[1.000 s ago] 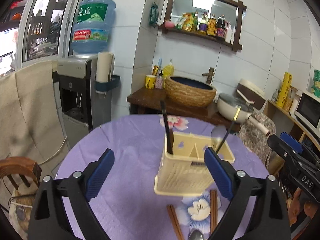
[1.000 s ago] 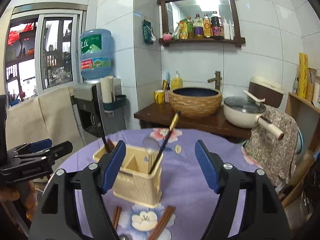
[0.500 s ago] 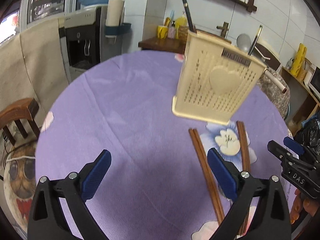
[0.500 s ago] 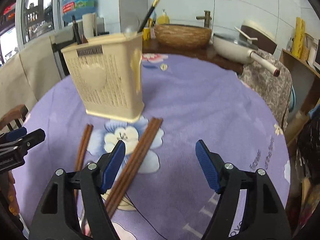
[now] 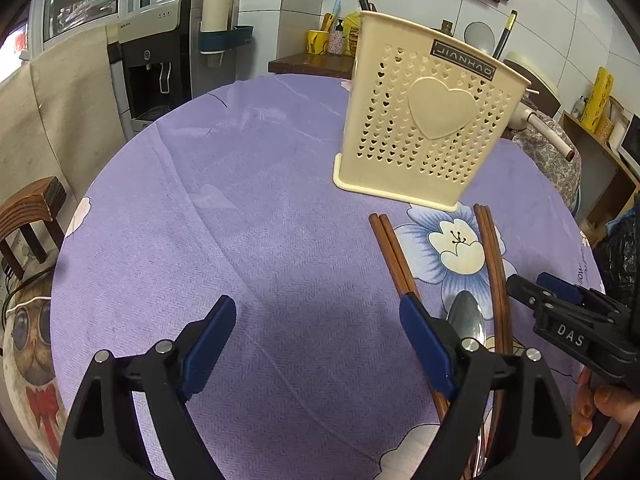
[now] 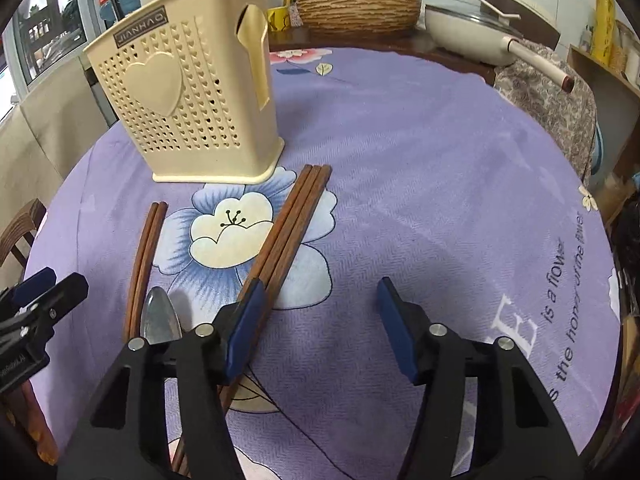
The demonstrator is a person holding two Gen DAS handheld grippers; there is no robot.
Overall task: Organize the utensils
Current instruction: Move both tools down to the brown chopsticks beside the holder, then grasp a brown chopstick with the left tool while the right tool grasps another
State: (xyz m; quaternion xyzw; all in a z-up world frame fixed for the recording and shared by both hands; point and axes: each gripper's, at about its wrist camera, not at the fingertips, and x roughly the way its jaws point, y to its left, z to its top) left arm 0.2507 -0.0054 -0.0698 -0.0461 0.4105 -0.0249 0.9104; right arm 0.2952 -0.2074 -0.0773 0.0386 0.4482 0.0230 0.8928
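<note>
A cream perforated utensil holder [image 5: 428, 120] [image 6: 192, 100] stands on the purple tablecloth with a few dark handles sticking out of it. In front of it lie two sets of brown chopsticks [image 5: 394, 252] [image 6: 292, 224], and a metal spoon [image 5: 468, 320] [image 6: 160, 316] lies between them. My left gripper [image 5: 316, 312] hangs low over bare cloth, jaws closing with nothing between them. Its right finger sits over the left chopstick pair. My right gripper [image 6: 320, 296] is also closing on nothing, its left finger over the thicker chopstick bundle.
The round table [image 5: 240, 184] carries a flowered purple cloth. Behind it are a water dispenser [image 5: 168, 48], a wooden counter with a woven basin [image 6: 356, 12] and a pan [image 6: 488, 28]. A wooden stool [image 5: 28, 216] stands at the left edge.
Both grippers have sunk toward the table and tipped downward. The holder now sits higher in each view, the chopsticks and spoon have come close, and both pairs of jaws have narrowed.
</note>
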